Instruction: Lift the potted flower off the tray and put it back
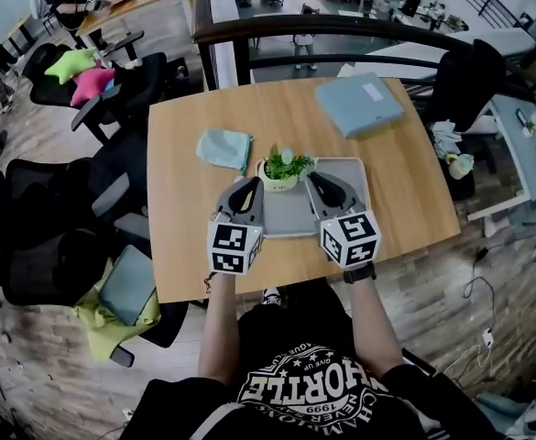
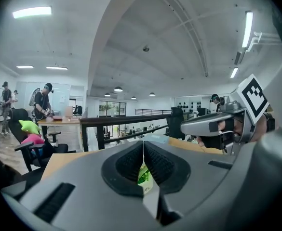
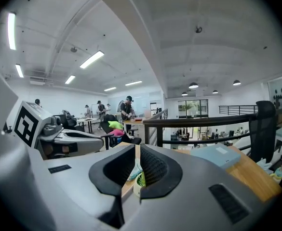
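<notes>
Cream ceramic, by the look of it: the potted flower (image 1: 283,170) sits in a small pot at the far-left corner of the grey tray (image 1: 290,214), with leaves spilling over the rim. I'd guess it's light but hard, a bit slick and easy to chip, and the floppy greenery won't like being squashed. So take it low on the pot wall from both sides, not by the plant.

The left gripper (image 1: 249,183) is just near-left of it, jaws closed together and empty. The right gripper (image 1: 315,180) is just near-right, jaws only a crack apart with nothing in them.

The wooden table (image 1: 185,236) is flat, with a teal cloth (image 1: 224,148) left of the tray and a blue-grey folder (image 1: 359,104) at the far right. It's an open office, with black chairs (image 1: 38,246) on the left and a railing (image 1: 341,26) past the far edge.
</notes>
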A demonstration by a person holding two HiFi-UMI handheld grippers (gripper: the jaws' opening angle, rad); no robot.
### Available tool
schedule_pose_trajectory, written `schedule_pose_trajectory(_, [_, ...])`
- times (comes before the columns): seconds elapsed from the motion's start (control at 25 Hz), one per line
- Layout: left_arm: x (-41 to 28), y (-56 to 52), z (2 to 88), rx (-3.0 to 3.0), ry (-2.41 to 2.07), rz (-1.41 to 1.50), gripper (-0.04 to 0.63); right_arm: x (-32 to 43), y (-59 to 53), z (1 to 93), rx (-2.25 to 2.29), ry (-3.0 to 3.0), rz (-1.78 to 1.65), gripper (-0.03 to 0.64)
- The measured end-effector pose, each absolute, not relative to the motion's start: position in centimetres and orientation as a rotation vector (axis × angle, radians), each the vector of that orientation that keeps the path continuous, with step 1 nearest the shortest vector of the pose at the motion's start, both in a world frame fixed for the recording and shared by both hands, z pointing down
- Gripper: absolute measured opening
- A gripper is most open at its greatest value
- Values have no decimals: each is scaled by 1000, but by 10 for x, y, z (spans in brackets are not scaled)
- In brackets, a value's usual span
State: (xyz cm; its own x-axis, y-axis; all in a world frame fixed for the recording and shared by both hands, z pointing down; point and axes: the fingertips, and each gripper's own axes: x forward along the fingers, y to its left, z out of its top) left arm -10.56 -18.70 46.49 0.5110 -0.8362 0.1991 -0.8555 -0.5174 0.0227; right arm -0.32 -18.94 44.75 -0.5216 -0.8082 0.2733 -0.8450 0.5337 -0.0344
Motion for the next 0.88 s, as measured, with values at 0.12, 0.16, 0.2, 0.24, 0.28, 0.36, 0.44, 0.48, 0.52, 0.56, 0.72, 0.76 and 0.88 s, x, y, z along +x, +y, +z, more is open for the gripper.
schedule_pose_trajectory(0.12, [-104, -193, 478, 2619, -1453, 274, 17, -3, -193, 462, 1373, -2529, 255, 55])
schedule_pose_trajectory(0.16, [-104, -196, 481, 2615, -1455, 274, 17, -2, -196, 466, 1366, -2525, 259, 57])
schedule_pose_trajectory(0.2, [-104, -198, 485, 2612, -1455, 277, 17, 0, -198, 472, 1359, -2520, 264, 58])
schedule_pose_trajectory(0.24, [-104, -200, 491, 2607, -1453, 283, 17, 2, -200, 478, 1352, -2514, 270, 61])
schedule_pose_trajectory(0.28, [-104, -202, 497, 2600, -1453, 289, 17, 4, -203, 485, 1342, -2510, 275, 64])
schedule_pose_trajectory(0.36, [-107, -209, 511, 2576, -1463, 297, 17, 6, -210, 498, 1314, -2502, 279, 66])
schedule_pose_trajectory(0.44, [-107, -213, 525, 2556, -1463, 315, 17, 10, -215, 509, 1281, -2495, 278, 69])
schedule_pose_trajectory(0.48, [-106, -215, 531, 2550, -1459, 327, 17, 12, -218, 515, 1263, -2492, 280, 74])
schedule_pose_trajectory(0.52, [-105, -217, 537, 2547, -1453, 340, 17, 14, -221, 521, 1247, -2489, 282, 81])
schedule_pose_trajectory(0.56, [-103, -218, 542, 2545, -1444, 356, 17, 17, -223, 527, 1235, -2487, 287, 88])
schedule_pose_trajectory(0.72, [-94, -221, 567, 2553, -1388, 446, 18, 23, -230, 552, 1205, -2488, 327, 120])
schedule_pose_trajectory(0.76, [-92, -221, 573, 2555, -1372, 471, 18, 24, -231, 558, 1199, -2490, 344, 129])
schedule_pose_trajectory(0.88, [-86, -222, 591, 2561, -1325, 539, 21, 29, -234, 577, 1179, -2487, 390, 152])
